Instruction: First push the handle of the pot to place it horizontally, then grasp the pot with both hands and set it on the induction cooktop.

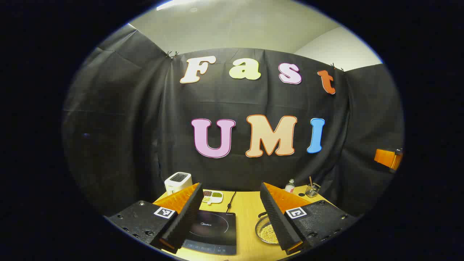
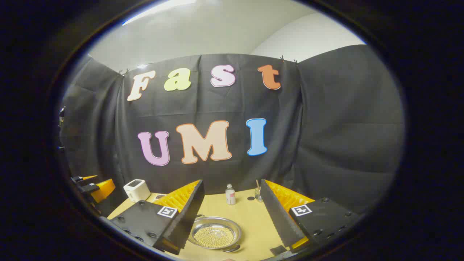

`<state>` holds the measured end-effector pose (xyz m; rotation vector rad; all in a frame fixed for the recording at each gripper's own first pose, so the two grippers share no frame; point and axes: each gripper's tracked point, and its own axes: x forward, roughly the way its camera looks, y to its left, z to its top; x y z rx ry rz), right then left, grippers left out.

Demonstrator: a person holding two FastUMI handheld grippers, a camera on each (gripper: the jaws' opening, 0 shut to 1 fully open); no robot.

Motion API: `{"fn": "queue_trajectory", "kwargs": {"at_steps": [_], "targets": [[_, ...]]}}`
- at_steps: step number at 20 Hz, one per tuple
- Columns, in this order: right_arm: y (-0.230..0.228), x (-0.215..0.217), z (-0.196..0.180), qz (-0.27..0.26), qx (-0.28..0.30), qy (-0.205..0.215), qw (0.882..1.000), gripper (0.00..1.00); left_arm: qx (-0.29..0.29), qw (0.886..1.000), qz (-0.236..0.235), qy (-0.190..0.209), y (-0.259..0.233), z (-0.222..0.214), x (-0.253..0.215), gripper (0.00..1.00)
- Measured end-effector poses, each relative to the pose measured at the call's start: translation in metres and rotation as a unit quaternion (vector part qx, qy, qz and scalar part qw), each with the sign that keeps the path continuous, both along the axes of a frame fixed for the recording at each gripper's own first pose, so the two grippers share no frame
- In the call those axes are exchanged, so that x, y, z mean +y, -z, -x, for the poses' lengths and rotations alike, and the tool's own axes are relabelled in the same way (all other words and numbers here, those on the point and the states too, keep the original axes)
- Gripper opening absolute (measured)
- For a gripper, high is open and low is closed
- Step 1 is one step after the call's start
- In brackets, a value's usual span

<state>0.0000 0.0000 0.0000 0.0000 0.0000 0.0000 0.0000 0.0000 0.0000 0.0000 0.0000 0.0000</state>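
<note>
On the tabletop (image 1: 246, 212), left to right in the left gripper view: a white toaster (image 1: 177, 182), a divided dish (image 1: 212, 197), the induction cooktop (image 1: 214, 232), then the pot (image 1: 267, 232) holding pale beads, apart from the cooktop. The left gripper (image 1: 232, 217) hangs above, jaws wide, holding nothing. In the right gripper view, the right gripper (image 2: 232, 212) is likewise wide over the pot.

black cloth wall (image 1: 119, 119), wooden table (image 1: 246, 210), white ceiling (image 1: 224, 25)
</note>
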Motion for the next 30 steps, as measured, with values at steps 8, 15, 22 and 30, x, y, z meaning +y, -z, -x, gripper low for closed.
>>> {"fn": "queue_trajectory", "kwargs": {"at_steps": [8,15,22,30], "targets": [[0.011,0.013,0.021,0.008,0.005,0.004,1.0,0.93,0.008,1.0,0.004,0.004,0.01,0.015,0.015,0.92],[0.015,0.027,0.034,-0.007,0.007,0.0,1.0,0.93,0.01,1.0,0.006,0.007,0.014,0.027,0.027,0.95],[0.02,0.044,0.038,-0.011,0.017,-0.018,1.0,0.93,0.014,1.0,0.017,-0.011,0.023,0.033,0.05,0.95],[0.018,0.058,0.035,-0.012,0.014,-0.037,0.999,0.81,0.009,1.0,0.005,-0.014,0.018,0.034,0.053,0.95]]}}
